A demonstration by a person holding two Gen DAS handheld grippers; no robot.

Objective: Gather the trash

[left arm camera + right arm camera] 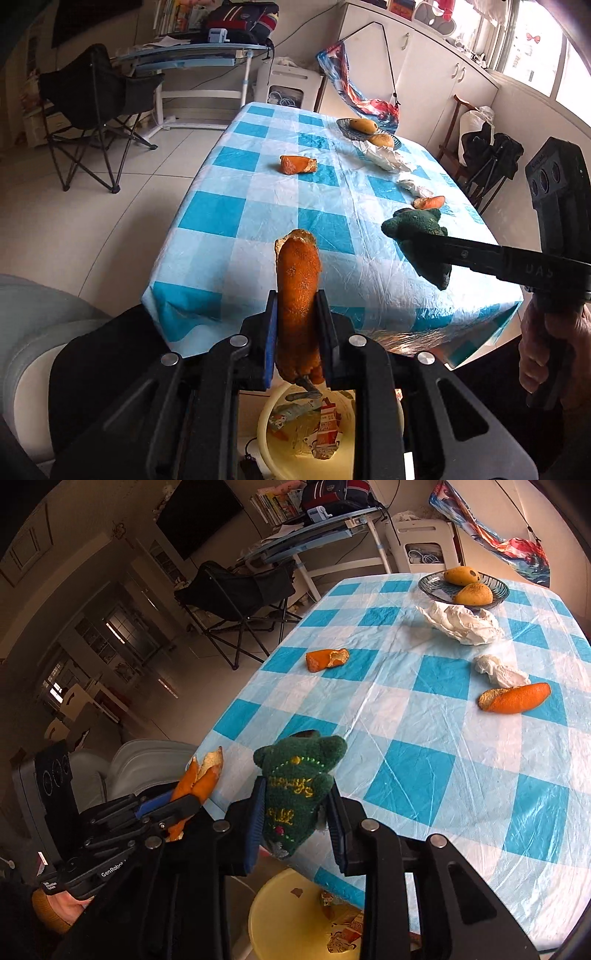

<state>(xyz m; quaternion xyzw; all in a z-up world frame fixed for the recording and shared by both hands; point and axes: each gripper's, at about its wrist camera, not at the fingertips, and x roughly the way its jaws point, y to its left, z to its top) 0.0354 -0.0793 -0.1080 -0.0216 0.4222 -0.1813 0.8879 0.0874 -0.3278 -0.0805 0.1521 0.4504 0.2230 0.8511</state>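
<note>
My left gripper (pixel 297 312) is shut on a long orange peel (pixel 298 295), held upright above the near table edge; the same orange peel (pixel 201 777) shows at the left of the right wrist view. My right gripper (pixel 297 801) is shut on a green knitted bear-shaped cloth (pixel 297 786), which appears as the green cloth (pixel 417 236) at the right of the left wrist view. Below both grippers stands a yellow bin (pixel 280 912) with paper scraps inside. On the checked tablecloth (pixel 258 206) lie two more orange peels (pixel 327 659) (pixel 515 698) and crumpled white tissues (pixel 463 622) (pixel 498 670).
A dark bowl (pixel 495 585) with two yellowish fruits sits at the table's far end. A folding black chair (pixel 96 107) and a glass desk (pixel 192 55) stand beyond the table on the tiled floor. A person's hand (pixel 550 354) grips the right tool's handle.
</note>
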